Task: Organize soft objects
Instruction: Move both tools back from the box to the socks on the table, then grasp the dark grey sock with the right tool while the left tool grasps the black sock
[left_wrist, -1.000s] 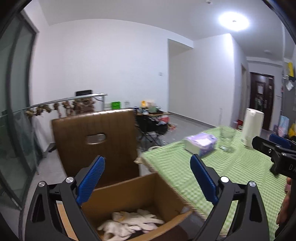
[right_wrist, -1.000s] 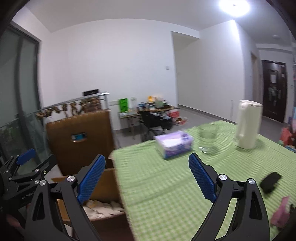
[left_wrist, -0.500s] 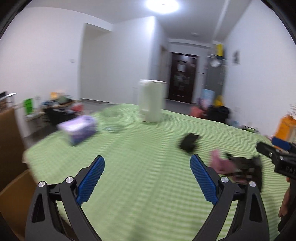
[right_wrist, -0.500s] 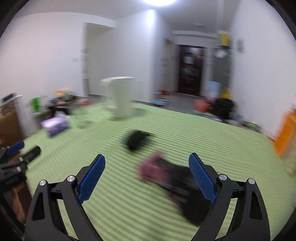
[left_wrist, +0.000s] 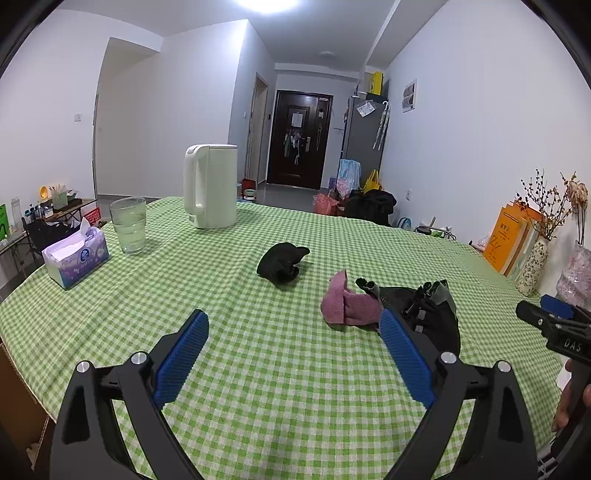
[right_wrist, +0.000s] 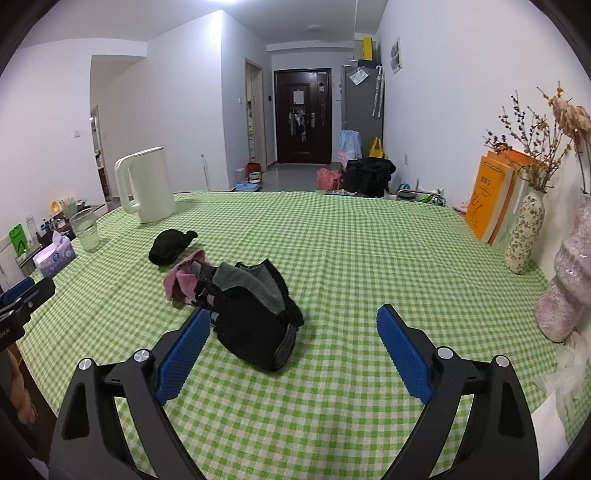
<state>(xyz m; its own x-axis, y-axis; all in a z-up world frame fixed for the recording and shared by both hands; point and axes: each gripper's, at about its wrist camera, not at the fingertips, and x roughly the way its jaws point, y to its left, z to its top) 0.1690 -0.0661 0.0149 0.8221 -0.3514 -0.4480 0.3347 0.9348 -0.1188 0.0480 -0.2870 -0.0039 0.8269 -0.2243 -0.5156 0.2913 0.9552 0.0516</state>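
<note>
On the green checked tablecloth (left_wrist: 258, 369) lie a balled black sock (left_wrist: 281, 261), a pink cloth (left_wrist: 341, 303) and a black-and-grey glove pile (left_wrist: 428, 314). In the right wrist view the same black sock (right_wrist: 170, 246), pink cloth (right_wrist: 183, 282) and glove pile (right_wrist: 255, 317) lie just ahead. My left gripper (left_wrist: 293, 354) hovers open over bare cloth, short of the pink cloth. My right gripper (right_wrist: 291, 350) is open, its left finger close beside the glove pile. Nothing is held.
A white kettle (left_wrist: 210, 186), a glass of water (left_wrist: 129, 230) and a tissue pack (left_wrist: 75, 260) stand at the table's far left. Orange books (right_wrist: 491, 199), a flowered vase (right_wrist: 524, 236) and a pink wrapped bundle (right_wrist: 565, 295) line the right edge by the wall.
Both grippers swung right, away from the cardboard box and brown chair, to face the table's middle. The sock, pink cloth and glove pile came into view and sharpened. Both stayed open.
</note>
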